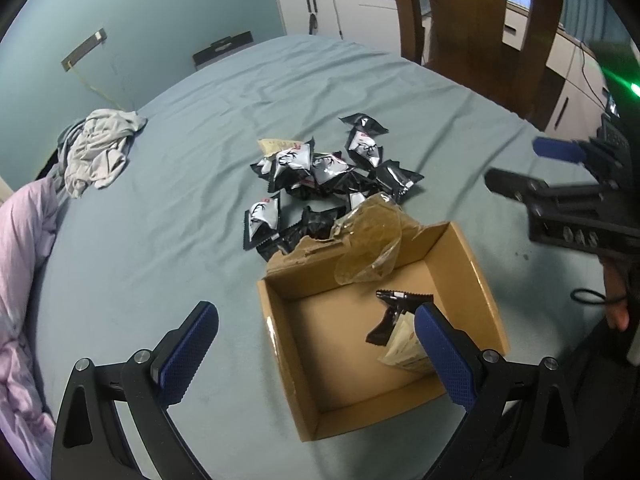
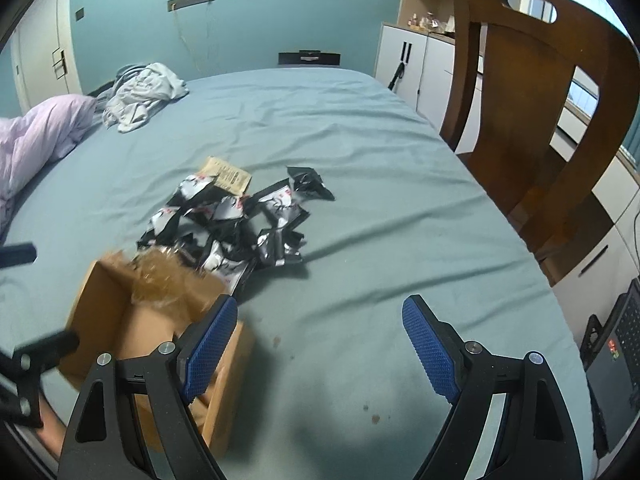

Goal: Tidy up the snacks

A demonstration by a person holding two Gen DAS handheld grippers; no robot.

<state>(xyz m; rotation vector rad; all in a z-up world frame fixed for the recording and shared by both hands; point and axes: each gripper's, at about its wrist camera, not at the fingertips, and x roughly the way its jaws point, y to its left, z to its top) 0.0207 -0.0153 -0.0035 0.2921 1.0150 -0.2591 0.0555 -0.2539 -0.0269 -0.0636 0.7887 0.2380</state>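
Where the left wrist view shows the cardboard box [image 1: 476,276], you will find it at lower centre of the frame, resting on the bed [image 1: 168,248] with its open top facing up. Its long axis runs from lower left to upper right of that frame. Its far wall is torn, and a crumpled clear plastic wrapper [image 1: 370,240] hangs over that wall. Inside the box, at its right side, lie two packets: a black packet [image 1: 394,312] with serrated ends and a beige packet [image 1: 404,346] just below it, both partly hidden by your jaw.

Locate the snack pile [image 1: 320,176] above the box at frame centre. It consists of black and silver sachets with serrated edges, overlapping and pointing every way, touching the box's far wall. One tan packet [image 1: 276,146] lies at the pile's upper left edge.

Your left gripper [image 1: 316,348] holds its jaws wide apart with nothing between the pads; the box lies beneath them. Your right gripper [image 2: 320,348] likewise stands with jaws spread and nothing held, over bare sheet to the right of the box.

At upper left sits bunched grey clothing [image 1: 100,148]; a wooden chair [image 2: 532,108] stands at the right.
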